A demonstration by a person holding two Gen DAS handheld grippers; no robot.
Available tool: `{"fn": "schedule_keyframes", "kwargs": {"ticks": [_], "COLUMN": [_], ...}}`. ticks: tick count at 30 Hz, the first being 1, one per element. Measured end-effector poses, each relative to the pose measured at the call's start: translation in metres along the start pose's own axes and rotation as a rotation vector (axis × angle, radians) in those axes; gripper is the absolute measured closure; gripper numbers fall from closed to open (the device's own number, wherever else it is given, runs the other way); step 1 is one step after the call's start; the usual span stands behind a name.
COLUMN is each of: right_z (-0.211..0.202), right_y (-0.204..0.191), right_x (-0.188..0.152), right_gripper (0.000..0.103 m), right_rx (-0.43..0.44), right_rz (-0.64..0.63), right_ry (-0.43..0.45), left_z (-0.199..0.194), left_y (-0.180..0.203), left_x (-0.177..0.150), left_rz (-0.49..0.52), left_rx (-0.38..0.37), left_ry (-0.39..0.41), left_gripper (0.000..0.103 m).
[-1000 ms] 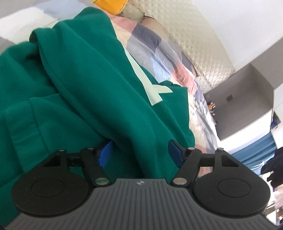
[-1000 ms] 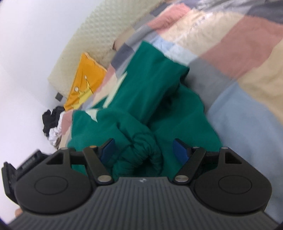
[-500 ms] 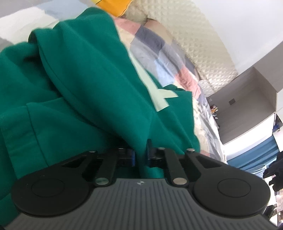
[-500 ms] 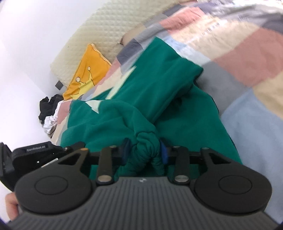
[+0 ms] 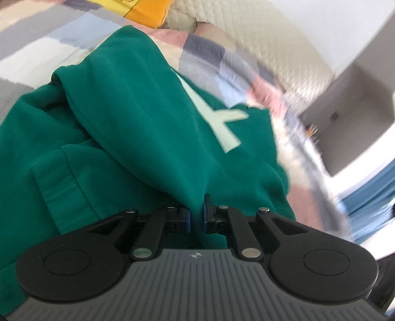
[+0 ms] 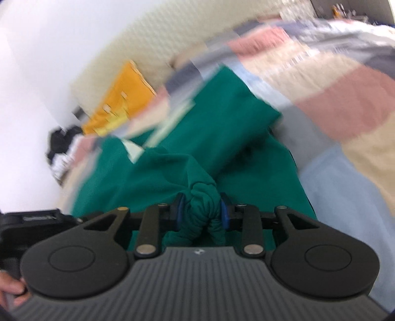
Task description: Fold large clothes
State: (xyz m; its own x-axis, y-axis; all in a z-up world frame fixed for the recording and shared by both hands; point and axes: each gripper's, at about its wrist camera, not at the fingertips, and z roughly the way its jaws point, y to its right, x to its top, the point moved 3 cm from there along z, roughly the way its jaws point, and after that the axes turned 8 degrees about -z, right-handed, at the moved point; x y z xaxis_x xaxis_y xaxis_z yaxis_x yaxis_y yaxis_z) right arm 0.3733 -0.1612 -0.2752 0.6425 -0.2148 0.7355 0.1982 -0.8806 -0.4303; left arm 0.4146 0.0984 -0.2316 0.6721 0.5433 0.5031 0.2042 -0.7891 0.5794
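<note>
Currently, left tongs (image 5: 196, 217) pinch a thin fold and right tongs (image 6: 200, 212) clamp a bunched cuff of the green sweatshirt (image 5: 128, 118) on the patchwork bed (image 6: 345, 103); the thin fold may slip out under tension.

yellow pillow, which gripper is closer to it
Left, as far as these views show. The left gripper grips the green sweatshirt below the yellow pillow; the right gripper holds a bunched part farther away.

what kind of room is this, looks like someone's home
Most likely a bedroom in a home. A green garment lies on a bed covered with a patchwork quilt, a quilted cream headboard runs behind it, and a yellow pillow sits at the head end.
</note>
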Motion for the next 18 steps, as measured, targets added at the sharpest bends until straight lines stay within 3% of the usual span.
{"fn": "schedule_keyframes", "kwargs": {"ticks": [6, 11, 13, 16, 18], "right_z": [0.016, 0.009, 0.005, -0.007, -0.018], "right_y": [0.012, 0.009, 0.004, 0.001, -0.002], "right_x": [-0.011, -0.012, -0.011, -0.008, -0.007], "right_gripper": [0.067, 0.065, 0.061, 0.052, 0.038], "right_rx": [-0.033, -0.023, -0.034, -0.059, -0.065], "right_rz": [0.028, 0.027, 0.01, -0.012, -0.029], "right_ry": [-0.073, -0.067, -0.057, -0.03, -0.011], "left_z": [0.012, 0.002, -0.004, -0.014, -0.022], "left_y": [0.0, -0.001, 0.001, 0.003, 0.007], "left_x": [-0.006, -0.005, -0.008, -0.012, -0.015], "left_rz": [0.063, 0.071, 0.089, 0.111, 0.146], "left_rx": [0.054, 0.075, 0.093, 0.105, 0.125], "left_ry": [-0.018, -0.008, 0.002, 0.024, 0.046], "left_gripper": [0.087, 0.071, 0.054, 0.048, 0.041]}}
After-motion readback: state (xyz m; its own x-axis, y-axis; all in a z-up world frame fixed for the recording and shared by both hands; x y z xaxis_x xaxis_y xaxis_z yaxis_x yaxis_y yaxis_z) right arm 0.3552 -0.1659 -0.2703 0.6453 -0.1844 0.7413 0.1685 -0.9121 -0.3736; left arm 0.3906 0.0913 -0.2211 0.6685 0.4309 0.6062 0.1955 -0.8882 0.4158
